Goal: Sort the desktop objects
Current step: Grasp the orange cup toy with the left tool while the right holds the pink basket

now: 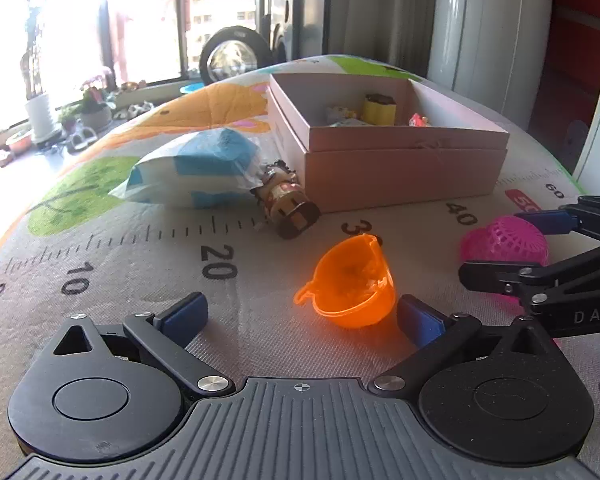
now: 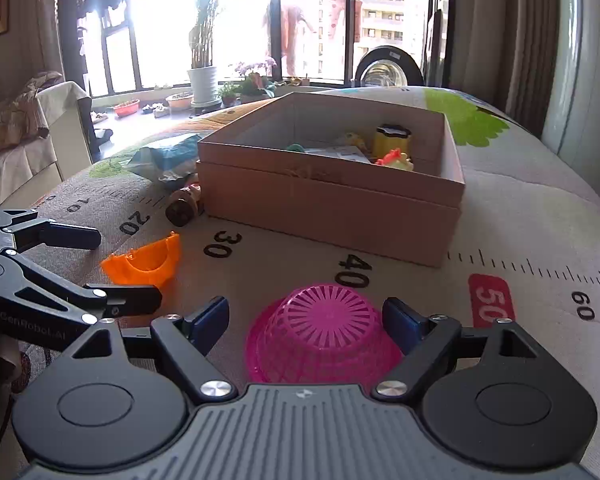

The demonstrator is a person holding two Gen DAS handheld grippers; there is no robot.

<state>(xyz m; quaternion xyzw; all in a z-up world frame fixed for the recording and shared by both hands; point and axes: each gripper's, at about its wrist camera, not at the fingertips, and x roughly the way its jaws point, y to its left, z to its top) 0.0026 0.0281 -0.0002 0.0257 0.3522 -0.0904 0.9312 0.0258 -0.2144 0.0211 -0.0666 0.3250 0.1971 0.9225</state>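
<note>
**Two little bowls out front, box right behind them**

So the left gripper (image 1: 302, 316) is spread about as wide as it goes, with the orange cup (image 1: 350, 282) lying tipped on its side between the blue pads. The right-hand pad looks just beside the cup's rim, maybe brushing it, the other pad is well clear, so nothing is actually clamped.

The right gripper (image 2: 306, 322) is also open, with the pink basket (image 2: 324, 336) sitting upside down on the mat between its fingers. There's a gap on the left side; on the right the pad is very close to the basket, and I can't tell if it's touching. Not gripped either way.

Stuff around: the cardboard box (image 2: 332, 208) sits straight ahead of both grippers on the ruler-print mat (image 1: 148, 256), open on top. It already holds a yellow container (image 2: 392, 140), a small red and yellow toy (image 2: 396, 160) and some paper bits. Left of the box is a blue and white bag (image 1: 196, 168), and a small brown toy figure (image 1: 286, 200) is lying on its side, wedged between the bag and the box corner. The box's near wall stands between the grippers and the inside of it. The two grippers are close to each other, each one showing at the edge of the other's view.
</note>
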